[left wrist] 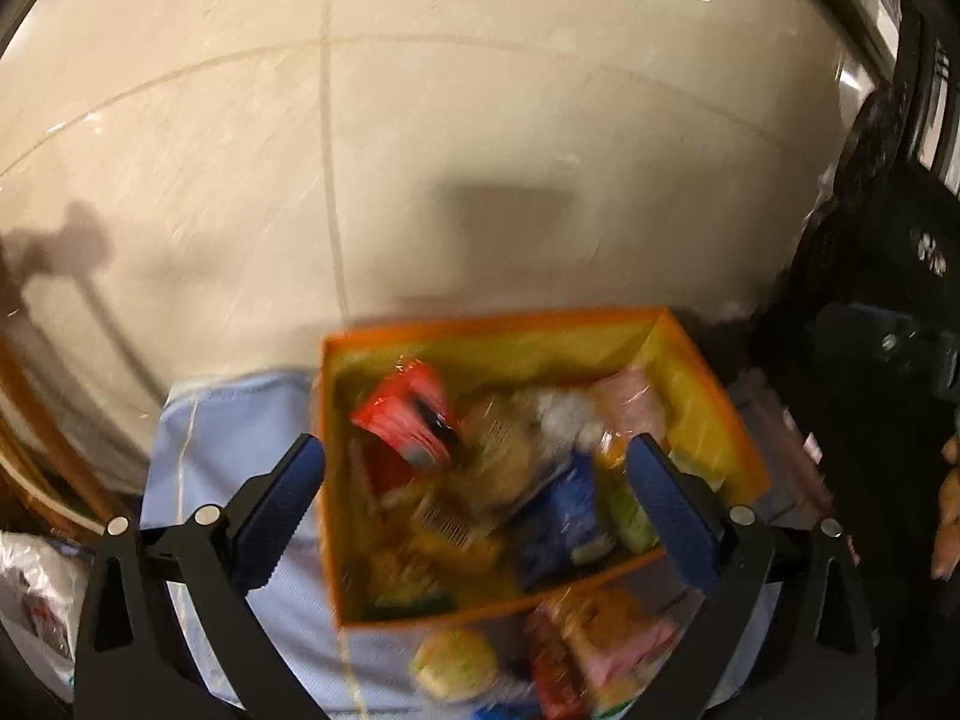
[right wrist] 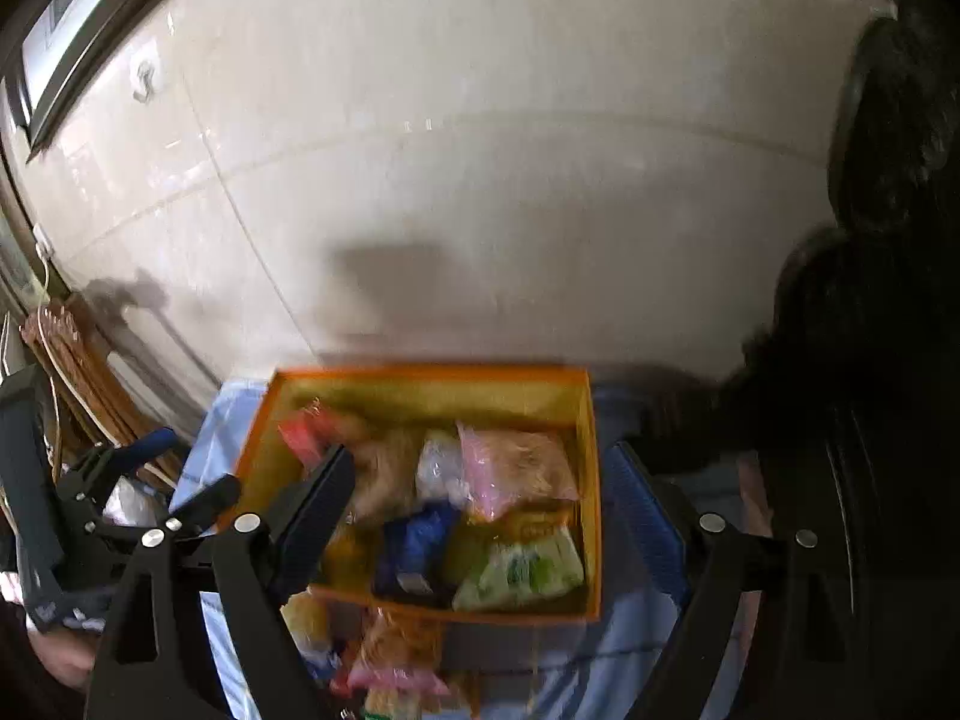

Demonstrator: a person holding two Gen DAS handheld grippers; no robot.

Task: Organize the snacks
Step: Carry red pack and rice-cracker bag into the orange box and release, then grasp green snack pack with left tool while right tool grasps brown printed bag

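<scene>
An orange box (left wrist: pixel 480 324) with a yellow inside stands on a light blue cloth (left wrist: pixel 228 438) and holds several snack packets: a red one (left wrist: pixel 402 414), a blue one (left wrist: pixel 558 516), a pink one and a green one. The box also shows in the right wrist view (right wrist: pixel 420 373), with the blue packet (right wrist: pixel 414 540), green packet (right wrist: pixel 522 570) and pink packet (right wrist: pixel 516 462). More packets (left wrist: pixel 588 648) lie loose in front of the box. My left gripper (left wrist: pixel 477 504) is open and empty above the box. My right gripper (right wrist: pixel 486 516) is open and empty above it too.
A cream tiled wall (left wrist: pixel 480 120) rises right behind the box. Wooden pieces (right wrist: pixel 78 372) lean at the left. The left gripper's body shows at the left of the right wrist view (right wrist: pixel 120 480). A dark chair or clothing (left wrist: pixel 888 276) fills the right side.
</scene>
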